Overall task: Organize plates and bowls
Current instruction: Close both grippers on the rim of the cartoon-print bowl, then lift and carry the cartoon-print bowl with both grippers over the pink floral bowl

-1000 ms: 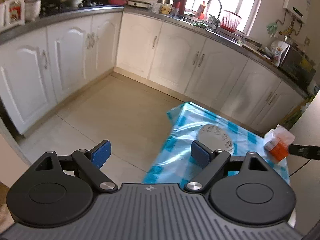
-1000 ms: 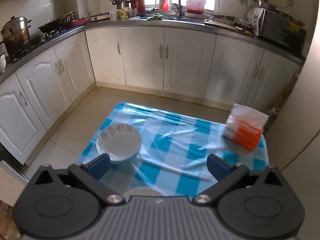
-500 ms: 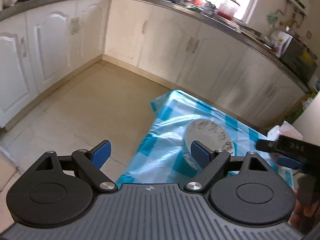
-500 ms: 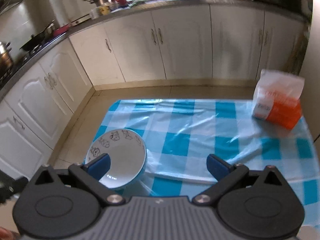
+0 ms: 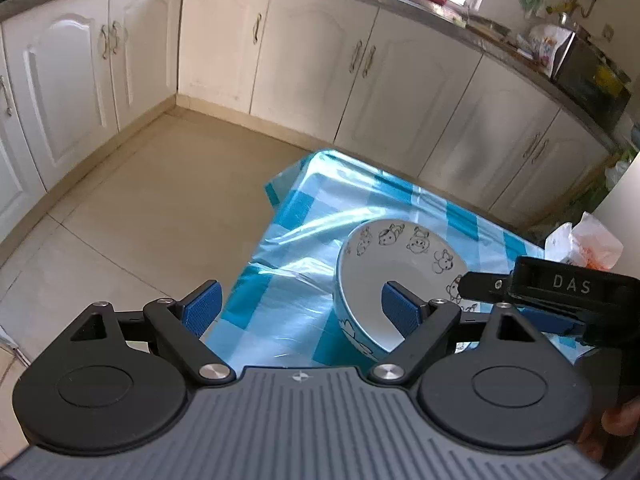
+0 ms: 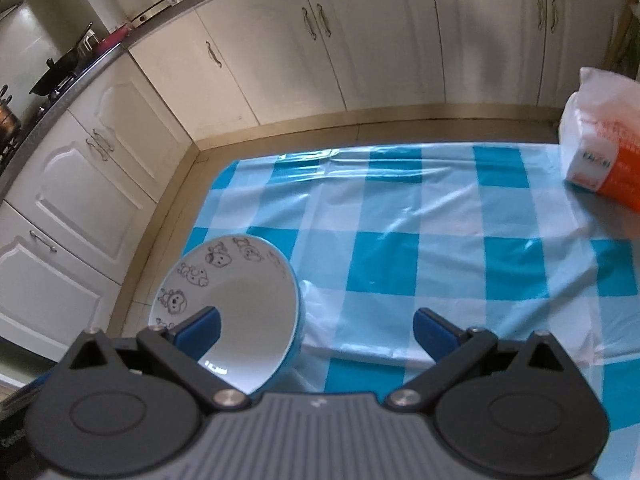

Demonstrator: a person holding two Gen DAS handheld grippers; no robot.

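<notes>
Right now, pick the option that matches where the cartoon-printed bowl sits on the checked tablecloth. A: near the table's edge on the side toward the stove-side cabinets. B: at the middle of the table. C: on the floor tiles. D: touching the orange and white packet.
A: in the right wrist view the bowl stands by the edge of the tablecloth, far from the orange and white packet.

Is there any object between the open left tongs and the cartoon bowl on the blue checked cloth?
Nothing visible blocks it. The left tongs are open with the bowl right in front of them, one blue pad already over its rim. The right tongs come at the same bowl from the other side.
</notes>
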